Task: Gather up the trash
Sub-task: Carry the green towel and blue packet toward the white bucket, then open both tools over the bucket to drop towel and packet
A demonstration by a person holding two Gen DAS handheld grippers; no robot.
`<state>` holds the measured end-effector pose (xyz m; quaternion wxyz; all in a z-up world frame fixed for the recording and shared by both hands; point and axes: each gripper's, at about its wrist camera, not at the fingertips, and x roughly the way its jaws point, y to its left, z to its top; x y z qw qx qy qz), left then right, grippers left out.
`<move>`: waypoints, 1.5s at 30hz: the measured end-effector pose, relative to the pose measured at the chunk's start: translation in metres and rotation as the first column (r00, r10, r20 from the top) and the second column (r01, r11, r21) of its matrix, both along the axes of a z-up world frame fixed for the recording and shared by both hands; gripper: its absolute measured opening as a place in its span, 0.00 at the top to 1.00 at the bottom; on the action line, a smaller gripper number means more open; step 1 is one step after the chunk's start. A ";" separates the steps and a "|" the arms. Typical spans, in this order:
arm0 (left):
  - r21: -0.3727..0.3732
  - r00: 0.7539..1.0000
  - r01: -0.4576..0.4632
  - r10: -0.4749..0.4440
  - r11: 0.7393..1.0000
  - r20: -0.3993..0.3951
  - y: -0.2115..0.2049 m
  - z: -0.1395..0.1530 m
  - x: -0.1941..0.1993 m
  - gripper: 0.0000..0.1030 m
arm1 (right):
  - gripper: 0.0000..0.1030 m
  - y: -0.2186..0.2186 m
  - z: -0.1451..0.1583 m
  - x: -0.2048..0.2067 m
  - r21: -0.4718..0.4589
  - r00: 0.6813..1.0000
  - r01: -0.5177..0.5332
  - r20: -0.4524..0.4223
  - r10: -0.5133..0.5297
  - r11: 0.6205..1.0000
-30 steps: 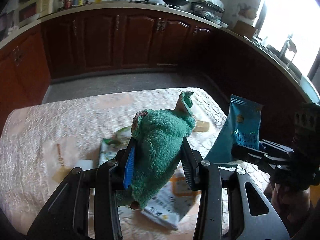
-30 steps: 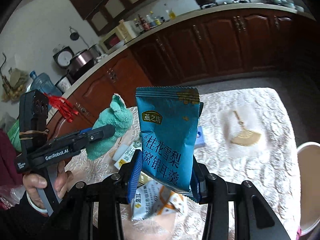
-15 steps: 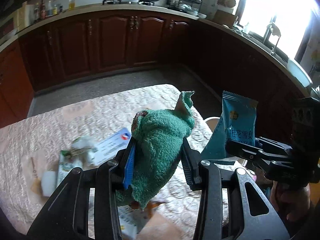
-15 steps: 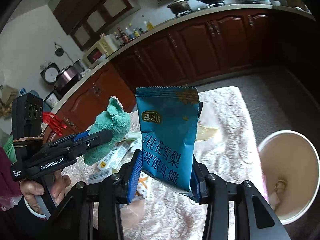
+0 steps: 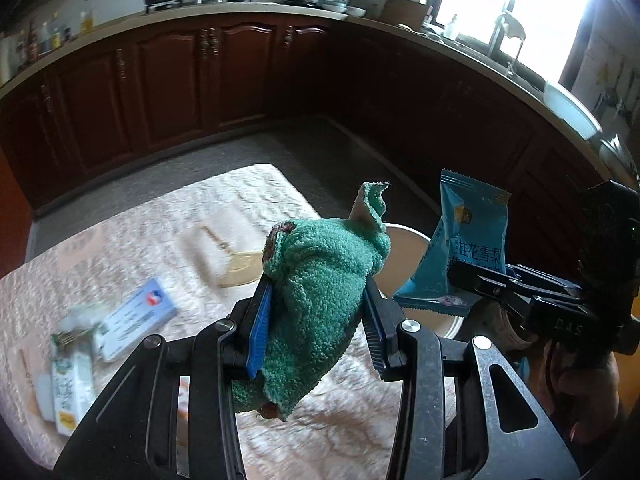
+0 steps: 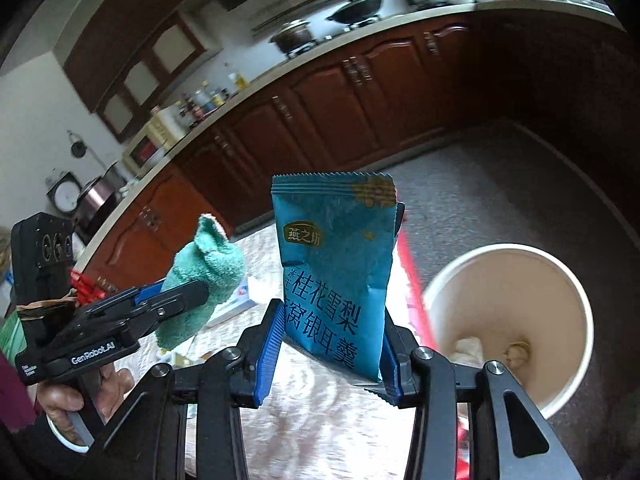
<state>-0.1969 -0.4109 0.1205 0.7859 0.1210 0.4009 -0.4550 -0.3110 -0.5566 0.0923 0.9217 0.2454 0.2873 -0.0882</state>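
My left gripper [image 5: 316, 320] is shut on a green terry cloth [image 5: 320, 304] and holds it above the table's right end. The cloth also shows in the right wrist view [image 6: 200, 280]. My right gripper [image 6: 330, 344] is shut on a blue snack packet [image 6: 334, 272] with Chinese print, held upright in the air. The packet also shows in the left wrist view [image 5: 464, 240]. A white bin [image 6: 508, 328] stands on the floor beside the table, right of the packet, with some scraps at its bottom. Its rim [image 5: 412, 236] shows behind the cloth.
The table [image 5: 168, 224] has a cream patterned cloth. On it lie a white and blue card box [image 5: 136, 312] and green and white wrappers [image 5: 68, 380]. Dark wood kitchen cabinets [image 5: 200, 80] run around the room. A red strip [image 6: 412, 272] runs along the table edge.
Both grippers have moved right with their loads, toward the table's end. The white bin has come closer and larger beside the packet. The wrappers on the table have slid to the left of view.
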 end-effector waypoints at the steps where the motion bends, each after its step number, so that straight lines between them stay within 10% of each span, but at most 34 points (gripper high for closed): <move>1: 0.001 1.000 0.008 -0.008 1.000 -0.003 -0.005 -0.002 -0.001 0.62 | 0.60 -0.005 -0.001 -0.004 0.002 1.000 0.014 -0.002 -0.014 1.000; 25: 0.053 0.983 0.126 -0.117 0.991 -0.141 -0.134 -0.065 -0.025 0.62 | 0.60 -0.105 -0.054 -0.064 0.040 0.957 0.267 -0.131 -0.260 0.963; 45: 0.075 0.965 0.158 -0.138 0.985 -0.222 -0.157 -0.093 -0.010 0.52 | 0.50 -0.125 -0.088 -0.047 0.034 0.901 0.374 -0.249 -0.354 0.927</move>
